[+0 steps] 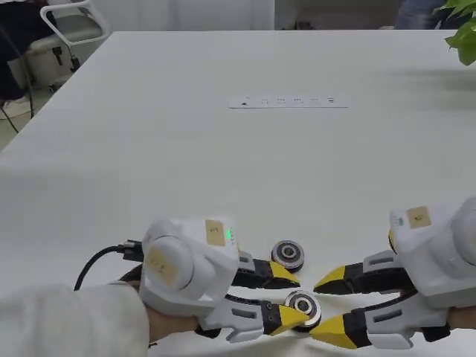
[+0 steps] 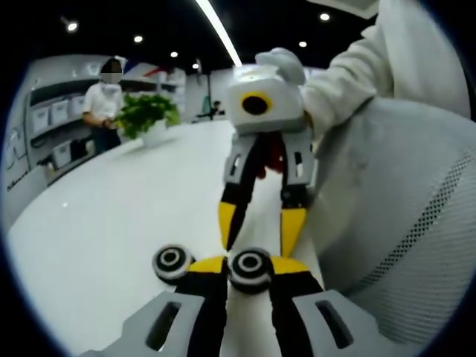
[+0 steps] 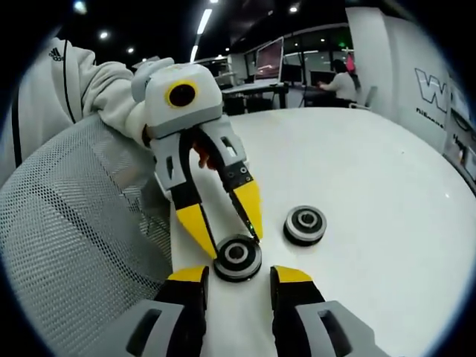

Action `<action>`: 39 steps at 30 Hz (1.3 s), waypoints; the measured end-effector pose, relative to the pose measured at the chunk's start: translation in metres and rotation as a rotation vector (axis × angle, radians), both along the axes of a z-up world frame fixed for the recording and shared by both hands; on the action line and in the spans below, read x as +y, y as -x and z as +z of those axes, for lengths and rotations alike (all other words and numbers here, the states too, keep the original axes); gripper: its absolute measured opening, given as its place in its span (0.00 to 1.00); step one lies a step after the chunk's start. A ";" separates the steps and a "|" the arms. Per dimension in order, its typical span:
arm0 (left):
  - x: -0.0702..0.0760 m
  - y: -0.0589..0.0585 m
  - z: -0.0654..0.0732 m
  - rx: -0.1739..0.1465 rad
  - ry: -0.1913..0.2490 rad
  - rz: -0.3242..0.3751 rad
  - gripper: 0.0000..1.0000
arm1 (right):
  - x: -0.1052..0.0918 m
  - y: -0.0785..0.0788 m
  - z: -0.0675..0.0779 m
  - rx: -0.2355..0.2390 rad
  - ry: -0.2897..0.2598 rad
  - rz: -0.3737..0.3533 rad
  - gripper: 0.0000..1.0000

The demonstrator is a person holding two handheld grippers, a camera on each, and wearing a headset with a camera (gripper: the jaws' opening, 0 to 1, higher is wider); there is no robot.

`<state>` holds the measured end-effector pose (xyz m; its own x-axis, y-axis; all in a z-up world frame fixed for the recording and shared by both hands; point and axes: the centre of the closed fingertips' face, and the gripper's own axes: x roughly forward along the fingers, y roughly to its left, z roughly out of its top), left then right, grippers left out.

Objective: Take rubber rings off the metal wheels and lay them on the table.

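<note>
Head view: the left gripper [image 1: 296, 297] lies at the lower left of the white table [image 1: 223, 163], and the right gripper [image 1: 313, 312] lies at the lower right. The 2 grippers point toward each other, their yellow tips close together.

Wheel 1 [image 1: 303, 305] sits flat on the table between the yellow tips of the left gripper. In the left gripper view both tips touch its sides, so the left jaws are clamped on wheel 1. In the right gripper view the left gripper comes in from above, with 1 tip on each side of the same wheel.

The right gripper's jaws are spread and grasp nothing. Its 2 tips sit just short of wheel 1, with the wheel opposite the gap between them.

Wheel 2 [image 1: 287, 253] lies flat on the table just beside wheel 1, on the far side from the person, touching neither gripper.

Each wheel has a bright metal centre inside a black rubber ring [image 3: 238, 277]. Both rings are on their wheels.

A black cable [image 1: 100, 260] runs from the rear of the left gripper. A flush socket panel [image 1: 288, 102] is set into the table, well apart from the wheels. A green plant [image 1: 462, 30] stands at the far right corner, and a chair [image 1: 71, 26] stands beyond the far left edge.
</note>
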<state>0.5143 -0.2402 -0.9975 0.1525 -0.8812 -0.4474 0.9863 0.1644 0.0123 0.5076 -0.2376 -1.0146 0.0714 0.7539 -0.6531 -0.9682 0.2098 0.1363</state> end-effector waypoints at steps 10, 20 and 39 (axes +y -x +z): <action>0.000 -0.001 -0.002 -0.019 -0.004 -0.003 0.15 | 0.001 0.001 -0.002 -0.013 0.010 0.011 0.27; 0.000 -0.001 -0.003 -0.030 -0.006 -0.003 0.14 | 0.002 0.001 -0.003 -0.039 0.013 0.026 0.20; 0.007 -0.006 -0.003 -0.019 -0.005 0.037 0.13 | -0.003 -0.007 -0.007 -0.155 0.104 0.084 0.02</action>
